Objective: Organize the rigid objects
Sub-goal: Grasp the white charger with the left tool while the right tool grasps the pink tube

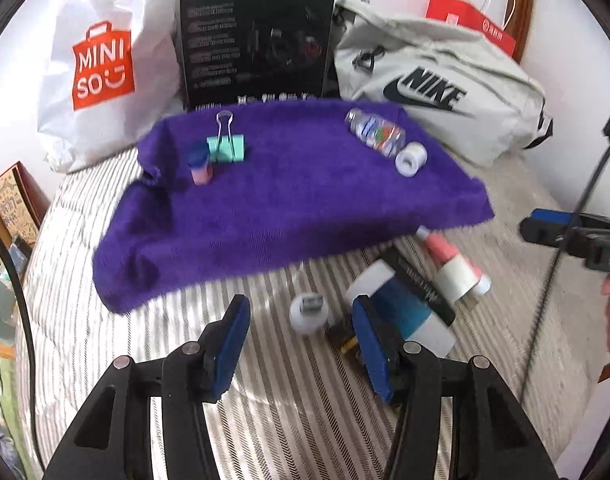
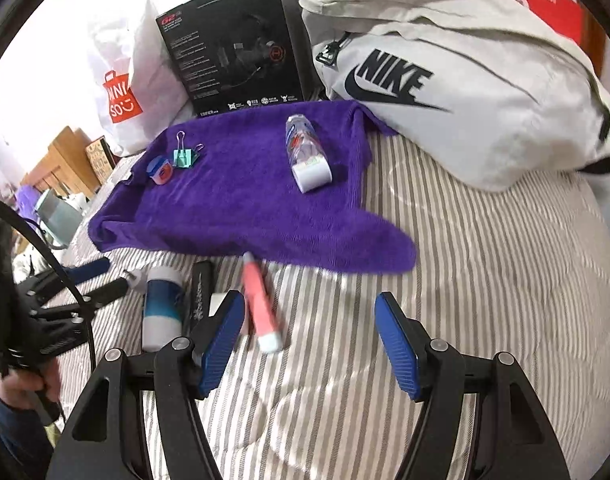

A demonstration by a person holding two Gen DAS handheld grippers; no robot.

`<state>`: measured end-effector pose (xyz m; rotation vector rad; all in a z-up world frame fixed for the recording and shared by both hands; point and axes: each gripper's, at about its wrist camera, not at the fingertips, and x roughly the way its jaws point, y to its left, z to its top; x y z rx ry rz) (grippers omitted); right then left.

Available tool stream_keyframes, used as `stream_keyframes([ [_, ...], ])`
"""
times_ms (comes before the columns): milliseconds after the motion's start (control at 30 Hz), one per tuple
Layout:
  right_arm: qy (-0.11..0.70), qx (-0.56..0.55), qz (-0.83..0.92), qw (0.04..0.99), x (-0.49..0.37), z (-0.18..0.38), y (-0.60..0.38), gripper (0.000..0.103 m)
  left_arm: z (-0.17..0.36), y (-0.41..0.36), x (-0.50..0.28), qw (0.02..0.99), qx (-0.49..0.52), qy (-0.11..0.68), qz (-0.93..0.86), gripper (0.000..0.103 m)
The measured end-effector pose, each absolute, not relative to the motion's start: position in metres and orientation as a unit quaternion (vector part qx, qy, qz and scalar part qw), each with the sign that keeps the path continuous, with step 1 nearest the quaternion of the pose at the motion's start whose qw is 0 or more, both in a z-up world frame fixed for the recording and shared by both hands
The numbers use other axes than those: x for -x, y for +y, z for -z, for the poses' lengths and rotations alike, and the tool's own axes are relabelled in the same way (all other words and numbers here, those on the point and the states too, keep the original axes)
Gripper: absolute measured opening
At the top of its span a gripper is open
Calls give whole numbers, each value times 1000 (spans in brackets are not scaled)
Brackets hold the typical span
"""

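While both grippers hang spread and empty over the striped bedding (image 2: 485, 280), the left gripper (image 1: 301, 316) has a small white round object (image 1: 307, 313) between its jaws; beyond them, the purple towel (image 1: 289, 200) carries a teal binder clip (image 1: 226, 147) and clear bottle (image 1: 379, 133). A pink tube (image 2: 259, 304) lies just inside the right gripper's (image 2: 311, 320) left jaw.

Both cameras sit low over the striped bed (image 1: 105, 264), each looking forward between its own fingers toward the wall. The left view faces the purple towel (image 1: 289, 200) nearly square-on. The right view stands further right and angles leftward. Both share the towel, the black box (image 2: 241, 48) and the grey bag (image 2: 465, 80) behind.
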<state>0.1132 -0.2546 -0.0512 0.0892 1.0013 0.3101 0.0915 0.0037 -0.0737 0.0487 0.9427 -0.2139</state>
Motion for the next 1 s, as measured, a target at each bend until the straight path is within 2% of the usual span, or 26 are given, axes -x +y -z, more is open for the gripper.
stream_keyframes([
  [233, 480, -52, -145, 864, -99, 56, -262, 67, 96, 7, -99, 883, -9, 456, 110, 50],
  [400, 481, -53, -149, 863, -97, 57, -262, 67, 97, 7, -104, 884, -2, 454, 113, 39],
  [467, 483, -53, -151, 861, -98, 59, -261, 67, 100, 6, -106, 882, -11, 458, 111, 28],
  [500, 484, -53, -151, 860, -98, 59, -261, 67, 102, 6, -106, 881, -16, 460, 109, 27],
  [1000, 497, -37, -168, 850, -105, 76, -248, 67, 102, 15, -105, 886, -31, 454, 91, 26],
])
